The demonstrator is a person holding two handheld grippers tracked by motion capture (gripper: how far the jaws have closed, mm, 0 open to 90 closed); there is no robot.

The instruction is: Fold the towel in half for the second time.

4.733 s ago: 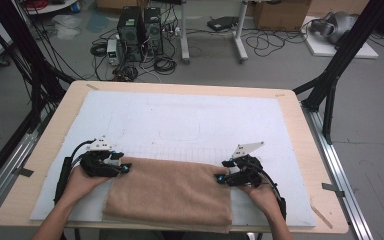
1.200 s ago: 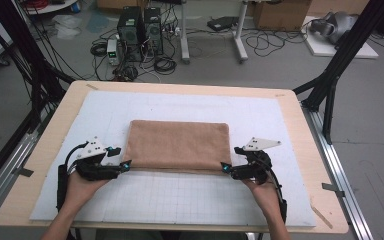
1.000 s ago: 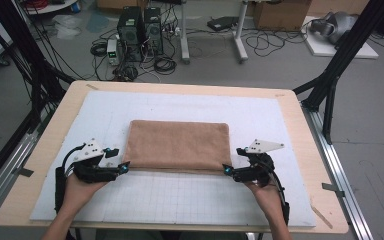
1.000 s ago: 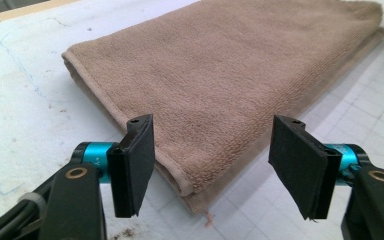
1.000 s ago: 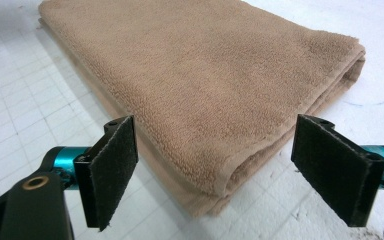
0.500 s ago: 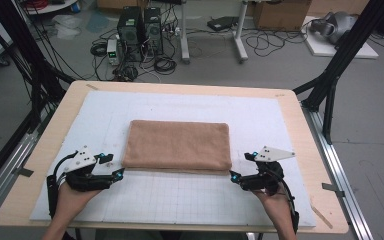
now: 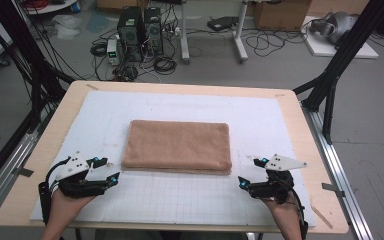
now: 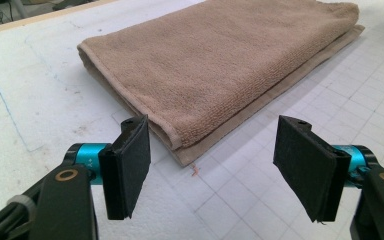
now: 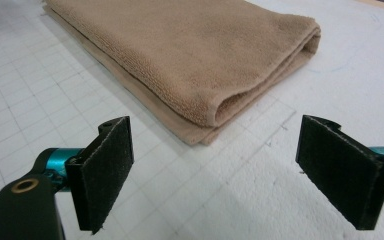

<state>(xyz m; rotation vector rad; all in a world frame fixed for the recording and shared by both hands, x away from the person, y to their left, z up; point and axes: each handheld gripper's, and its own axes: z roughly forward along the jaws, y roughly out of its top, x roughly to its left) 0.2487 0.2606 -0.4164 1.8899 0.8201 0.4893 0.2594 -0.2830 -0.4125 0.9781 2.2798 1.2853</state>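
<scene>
High view: one folded tan terry towel (image 7: 177, 146) lies flat mid-mat on the white gridded foam mat (image 7: 280, 120). Two grippers sit near its front corners, the left gripper (image 7: 111, 170) and right gripper (image 7: 248, 174), both apart from it.

Left gripper view: jaws stand wide, gripping nothing, the towel (image 8: 220, 65) beyond them.

Right gripper view: jaws wide, empty, towel (image 9: 190, 55) ahead.

No readable text, label, brand, number or sign on anything in these views.
</scene>
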